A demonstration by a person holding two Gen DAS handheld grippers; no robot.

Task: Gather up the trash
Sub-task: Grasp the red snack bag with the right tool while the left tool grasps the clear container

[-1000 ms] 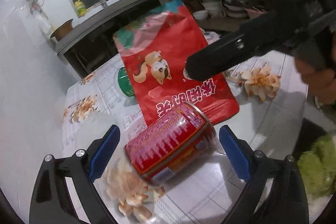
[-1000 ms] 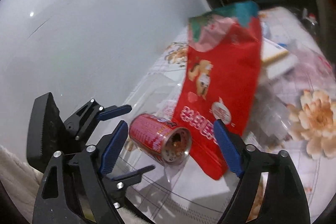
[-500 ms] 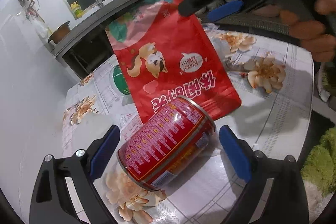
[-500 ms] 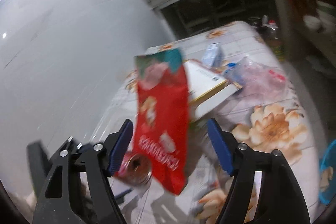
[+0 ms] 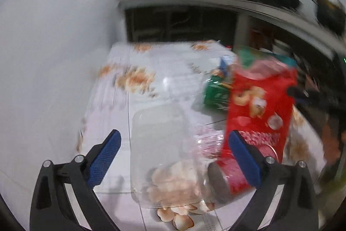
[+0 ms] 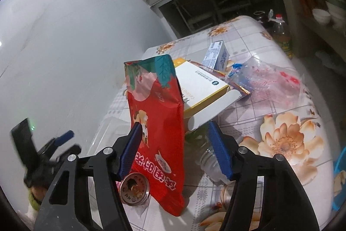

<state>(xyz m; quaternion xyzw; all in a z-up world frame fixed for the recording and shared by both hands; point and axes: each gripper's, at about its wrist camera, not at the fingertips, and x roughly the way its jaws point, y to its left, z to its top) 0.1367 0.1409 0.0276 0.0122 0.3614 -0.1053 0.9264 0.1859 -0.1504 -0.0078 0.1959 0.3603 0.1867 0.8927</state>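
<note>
A tall red snack bag (image 6: 156,122) with a cartoon dog stands on the floral table; it also shows in the blurred left wrist view (image 5: 259,105). A red can (image 6: 134,188) lies on its side at the bag's foot, and sits by my left gripper's right finger (image 5: 231,174). My right gripper (image 6: 176,144) is open with the bag between its fingers, not touching. My left gripper (image 5: 173,157) is open over a clear plastic container (image 5: 160,144).
A white and yellow box (image 6: 201,86), a small blue carton (image 6: 216,55), a crumpled clear plastic bag (image 6: 270,79) and a clear bottle (image 6: 212,163) lie on the table (image 6: 281,133). A green packet (image 5: 216,92) lies behind the bag. White wall on the left.
My left gripper has swung left, off the can and onto the clear container. My right gripper has moved in toward the bag, which now stands between its fingers.
</note>
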